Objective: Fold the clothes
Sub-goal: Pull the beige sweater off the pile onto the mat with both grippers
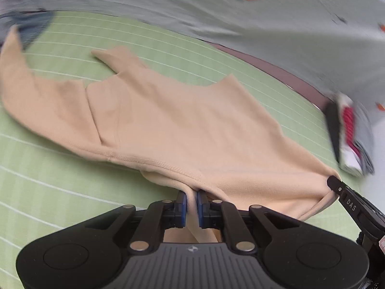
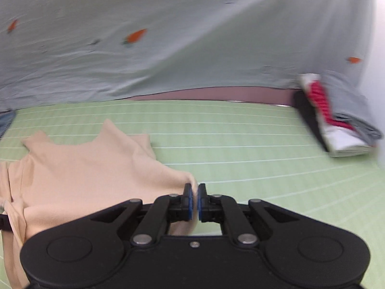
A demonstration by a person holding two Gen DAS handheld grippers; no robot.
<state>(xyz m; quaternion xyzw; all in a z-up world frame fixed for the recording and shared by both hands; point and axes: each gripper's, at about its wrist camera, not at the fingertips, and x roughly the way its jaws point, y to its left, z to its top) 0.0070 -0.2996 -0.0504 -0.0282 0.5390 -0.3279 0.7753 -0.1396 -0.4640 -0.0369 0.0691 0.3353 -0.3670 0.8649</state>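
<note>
A beige top (image 1: 173,122) lies spread on the green gridded mat (image 1: 48,180), its hem toward me and a sleeve (image 1: 115,57) pointing away. My left gripper (image 1: 191,198) is shut on a pinch of the hem, with cloth bunched between the blue pads. In the left wrist view the right gripper (image 1: 334,181) shows at the right, clamped on the hem's other corner. The right wrist view has the beige top (image 2: 79,171) at the left, and my right gripper (image 2: 195,192) is shut on its corner. Both views are blurred by motion.
A pale grey-green sheet (image 2: 168,36) with small orange prints covers the area beyond the mat (image 2: 264,156). A folded stack of clothes (image 2: 334,120), black, white, red and grey, sits at the mat's far right edge (image 1: 346,132). Blue denim (image 1: 31,26) lies far left.
</note>
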